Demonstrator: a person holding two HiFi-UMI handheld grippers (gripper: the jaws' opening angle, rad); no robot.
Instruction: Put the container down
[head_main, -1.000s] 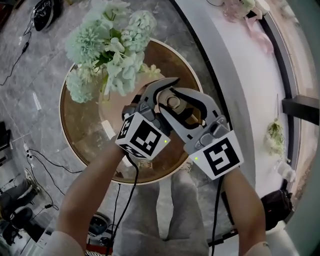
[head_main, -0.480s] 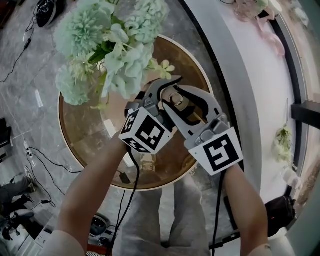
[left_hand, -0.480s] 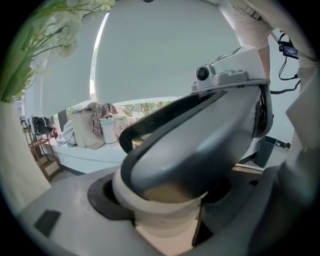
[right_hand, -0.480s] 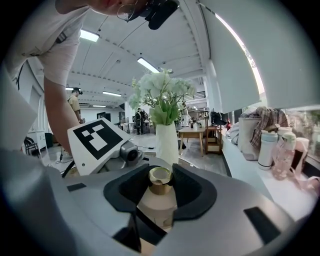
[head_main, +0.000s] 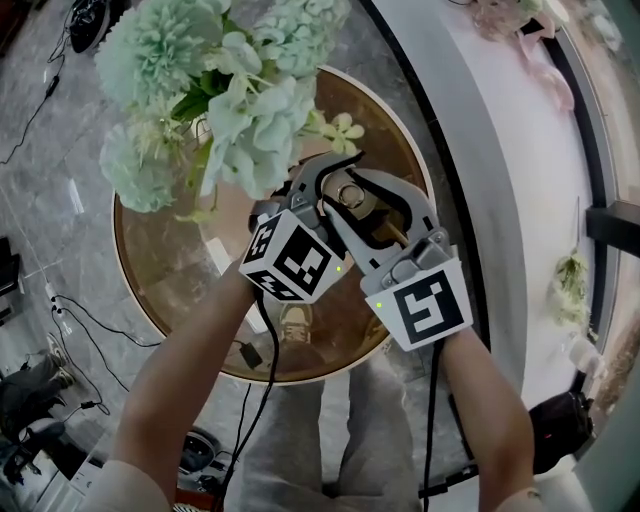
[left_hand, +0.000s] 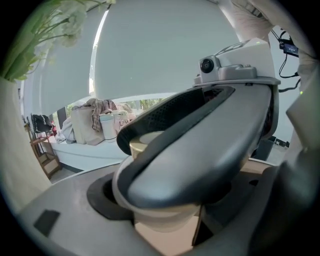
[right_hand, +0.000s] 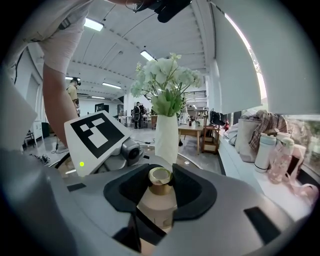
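Note:
A small cream container with a gold cap (head_main: 350, 196) hangs just over the round brown table (head_main: 170, 270). Both grippers hold it from my side. The left gripper (head_main: 335, 185) curves round its left side and the right gripper (head_main: 368, 208) round its right side, their jaws crossing. In the right gripper view the container (right_hand: 160, 192) sits upright between the dark pads, with the right gripper (right_hand: 161, 195) shut on it. In the left gripper view the container's cream body (left_hand: 162, 220) shows below the right gripper's jaw, which crosses in front and hides most of it.
A white vase of pale green flowers (head_main: 220, 90) stands on the table just left of and beyond the grippers; the vase (right_hand: 166, 137) rises close behind the container. A white curved counter (head_main: 500, 150) runs along the right, with bottles (right_hand: 263, 150) on it. Cables lie on the floor (head_main: 60, 310).
Both grippers have sunk toward the table with the container still held between them. The grip looks the same.

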